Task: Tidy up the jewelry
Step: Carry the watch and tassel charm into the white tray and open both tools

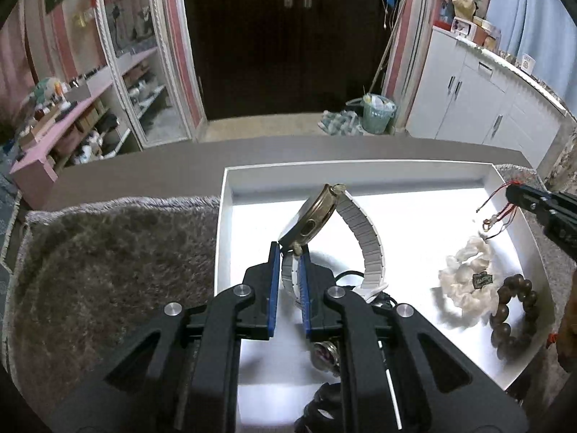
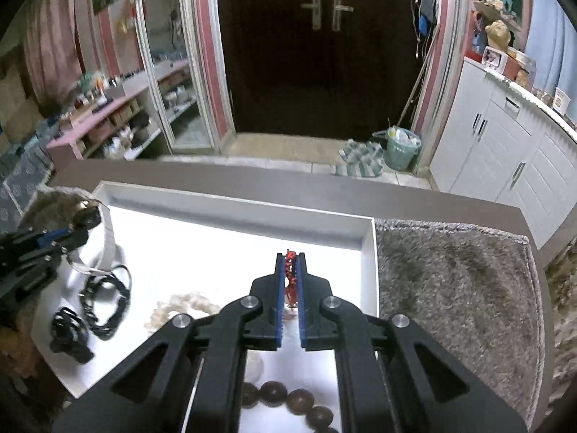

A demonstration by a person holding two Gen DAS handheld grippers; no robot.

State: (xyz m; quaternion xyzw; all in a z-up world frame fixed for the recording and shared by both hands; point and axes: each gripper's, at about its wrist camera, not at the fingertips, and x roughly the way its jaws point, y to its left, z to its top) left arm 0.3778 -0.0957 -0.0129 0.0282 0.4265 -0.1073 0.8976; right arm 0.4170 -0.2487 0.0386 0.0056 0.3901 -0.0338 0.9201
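**Both tools loaded over the tray; sorting well under way**

My left tool was clamped on the band of the white-strap watch, its gold case tilted up above the tray floor. My right tool was closed on a red cord bracelet, which hung over the tray's far right part.

Already lying inside the white tray: a wooden bead bracelet, a cream scrunchie, black cords, a dark bundle and a second watch face beneath my left tool.

I judged most pieces gathered, with both held items still to set down. The grey rug flanking the tray showed no jewelry. The worktop edge lay beyond.
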